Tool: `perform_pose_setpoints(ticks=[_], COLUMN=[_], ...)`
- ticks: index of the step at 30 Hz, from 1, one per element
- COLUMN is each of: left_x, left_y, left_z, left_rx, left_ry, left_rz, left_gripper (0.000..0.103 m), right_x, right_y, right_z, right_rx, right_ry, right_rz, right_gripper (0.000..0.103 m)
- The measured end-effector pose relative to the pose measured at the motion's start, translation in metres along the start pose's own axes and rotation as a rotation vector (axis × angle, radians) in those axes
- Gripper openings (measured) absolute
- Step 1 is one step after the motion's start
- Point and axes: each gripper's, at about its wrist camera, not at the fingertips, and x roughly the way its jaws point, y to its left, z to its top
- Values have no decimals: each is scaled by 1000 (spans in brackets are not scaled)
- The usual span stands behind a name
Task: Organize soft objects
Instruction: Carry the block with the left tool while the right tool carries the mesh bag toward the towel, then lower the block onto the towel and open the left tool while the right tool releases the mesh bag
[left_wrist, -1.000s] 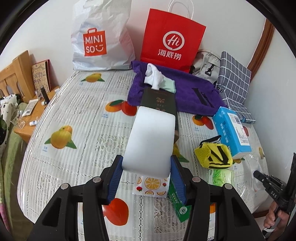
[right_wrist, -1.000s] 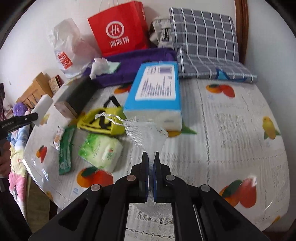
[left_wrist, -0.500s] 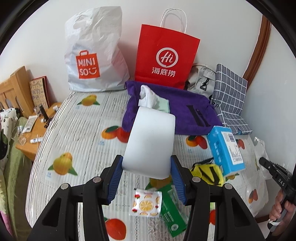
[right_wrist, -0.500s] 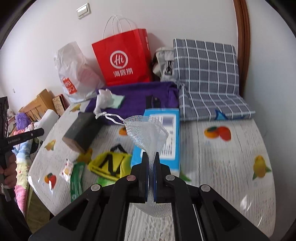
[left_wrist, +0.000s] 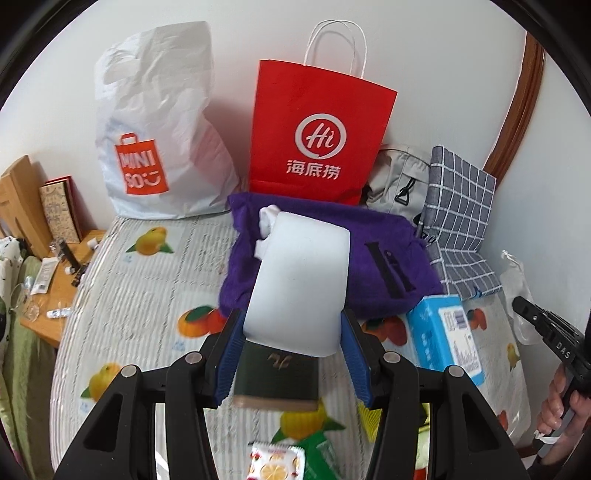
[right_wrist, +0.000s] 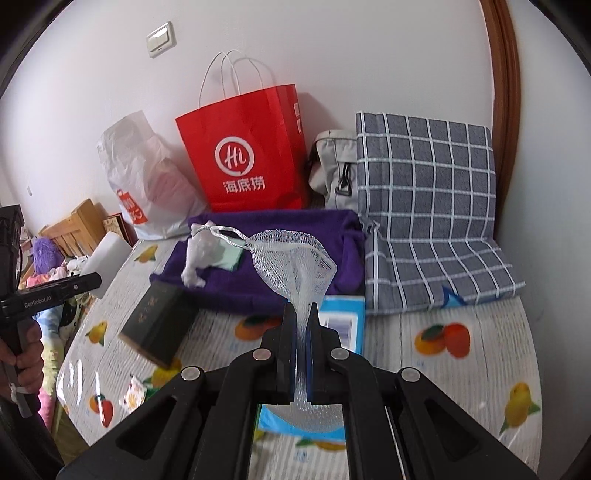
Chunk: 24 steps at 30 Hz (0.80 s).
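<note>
My left gripper is shut on a white foam sponge and holds it in the air above a dark box, in front of the purple towel. My right gripper is shut on a white mesh pouch, whose drawstring loop trails to the left. That pouch hangs over the blue tissue pack. A white cloth and a pale green cloth lie on the purple towel. In the right wrist view the left gripper shows at the left edge with the sponge.
A red paper bag, a white plastic bag, a grey bag and a plaid cushion line the wall behind the fruit-print table. Small packets lie near the front edge. A wooden side table stands at the left.
Both grippers have risen and moved toward the back of the table, each keeping its hold. The bags and the purple towel now look closer; the front items have dropped low in view.
</note>
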Motion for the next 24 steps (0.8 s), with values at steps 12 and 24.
perform_pose_setpoints(ticks=[12, 24], left_x=[40, 97], left_y=[-10, -16], left_z=[39, 76], left_rx=[28, 4], left_ry=[7, 58], left_rz=[-4, -67], left_gripper=[49, 49], right_x=[43, 101], right_y=[-9, -14], right_z=[43, 82], right_rx=[12, 22], right_ry=[8, 24], right_rz=[13, 28], right_gripper=[4, 4])
